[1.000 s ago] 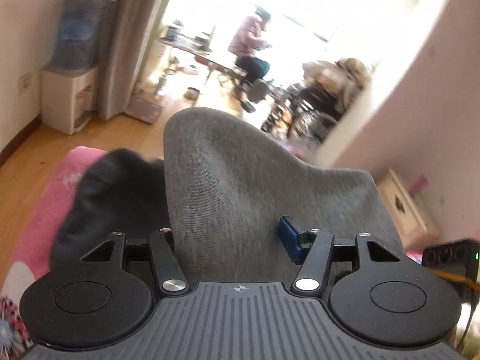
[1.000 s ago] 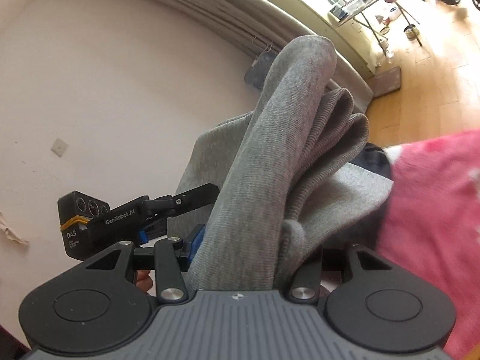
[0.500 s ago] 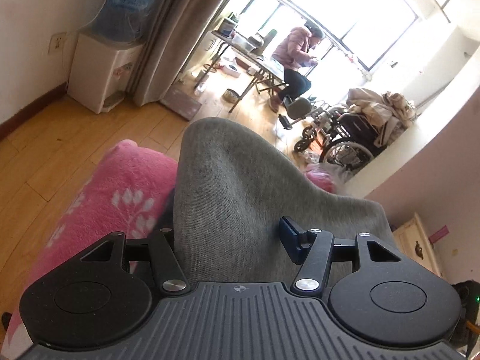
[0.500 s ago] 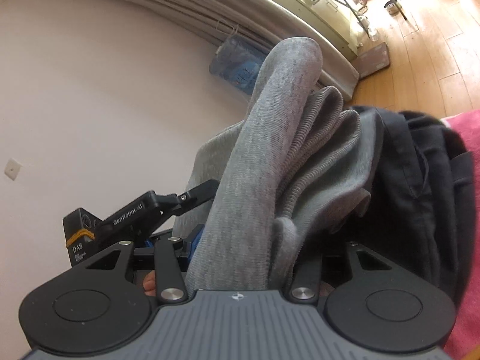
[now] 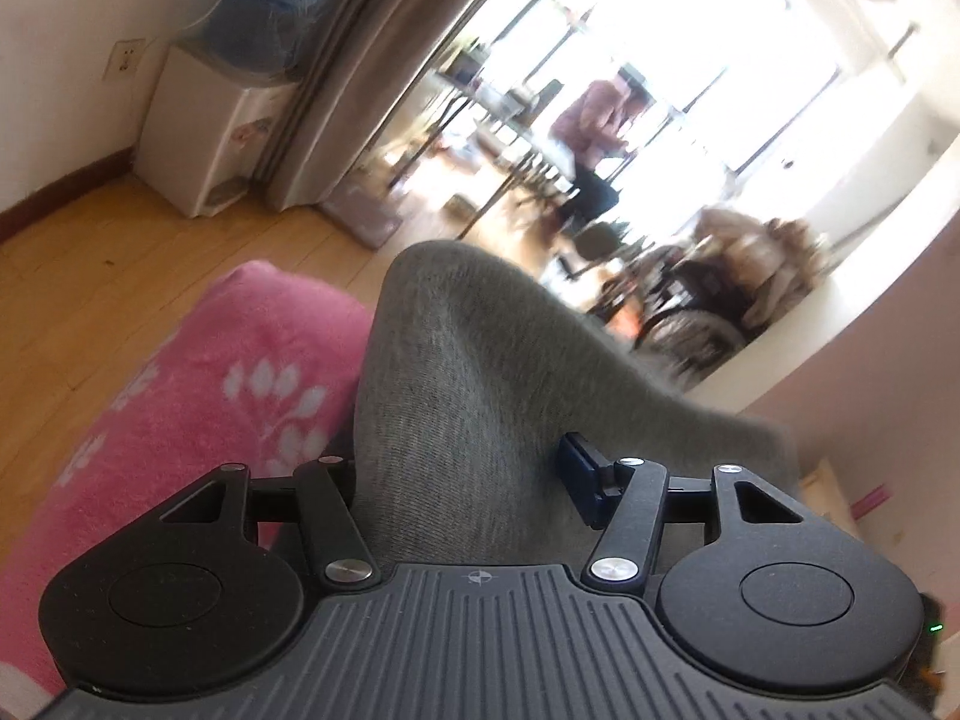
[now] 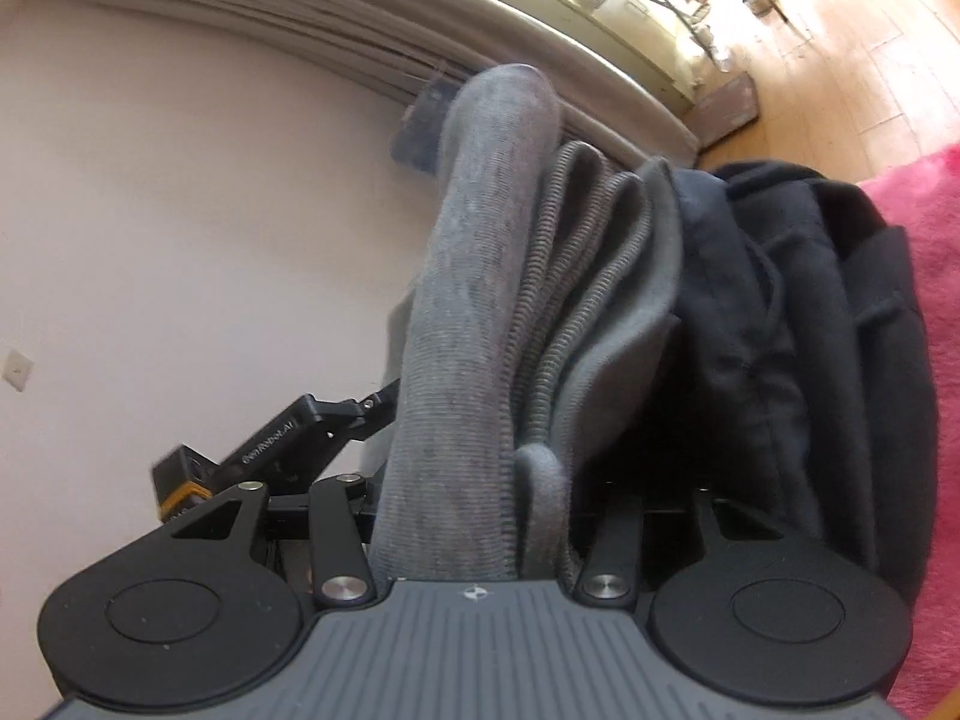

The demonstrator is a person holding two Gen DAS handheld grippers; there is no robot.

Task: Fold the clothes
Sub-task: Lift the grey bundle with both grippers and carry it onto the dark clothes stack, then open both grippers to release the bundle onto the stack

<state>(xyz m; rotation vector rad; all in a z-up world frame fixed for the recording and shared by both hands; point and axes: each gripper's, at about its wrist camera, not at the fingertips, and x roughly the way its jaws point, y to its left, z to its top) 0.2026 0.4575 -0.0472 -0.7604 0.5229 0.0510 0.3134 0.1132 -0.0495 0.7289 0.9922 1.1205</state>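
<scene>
Grey knit sweater (image 5: 480, 420) hangs bunched between both grippers, above pink blanket (image 5: 198, 408), beside black garment (image 6: 810, 330). Left gripper (image 5: 468, 480) and right gripper (image 6: 480, 510) each clamp thick fabric. Soft, floppy, light; ribbed hem offers firmest hold.

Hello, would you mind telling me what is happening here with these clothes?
A person is folding a grey garment, gripping it with a handheld gripper in each hand: the left gripper and the right gripper are both clamped on bunched grey fabric. It is held over a pink blanket, beside a black garment.
</scene>
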